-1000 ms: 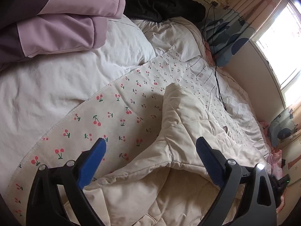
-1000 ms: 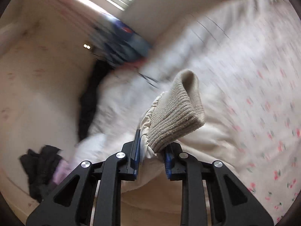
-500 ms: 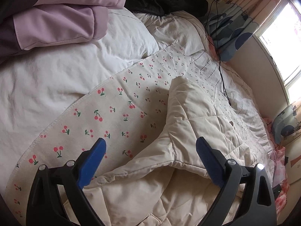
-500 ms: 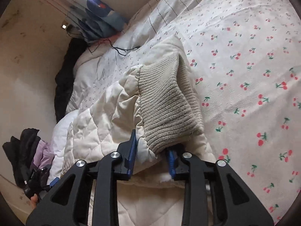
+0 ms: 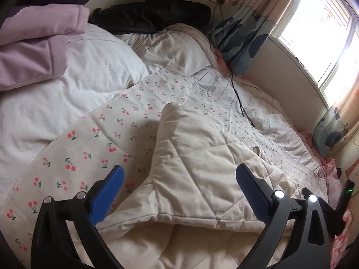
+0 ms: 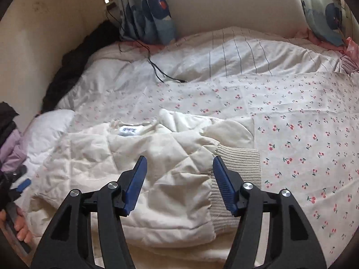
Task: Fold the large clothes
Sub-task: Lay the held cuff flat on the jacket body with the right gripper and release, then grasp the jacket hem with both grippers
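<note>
A cream quilted jacket point(image 6: 134, 157) lies on the cherry-print bed sheet point(image 6: 303, 116). Its sleeve is folded across the body, with the ribbed knit cuff point(image 6: 237, 161) lying flat at the right. My right gripper point(image 6: 179, 179) is open and empty just above the sleeve. In the left wrist view the jacket point(image 5: 197, 163) lies spread, one corner raised into a fold. My left gripper point(image 5: 179, 181) is open and empty above the jacket's near edge.
A lilac garment point(image 5: 38, 47) and a black jacket point(image 5: 152, 15) lie at the head of the bed beside a white pillow point(image 5: 74, 83). A black cable point(image 6: 161, 71) trails over the striped duvet point(image 6: 246, 53). Curtains and a window are on the far side.
My right gripper has opened and let go of the sleeve cuff, which now lies flat on the jacket. The left gripper has stayed open and shifted slightly forward.
</note>
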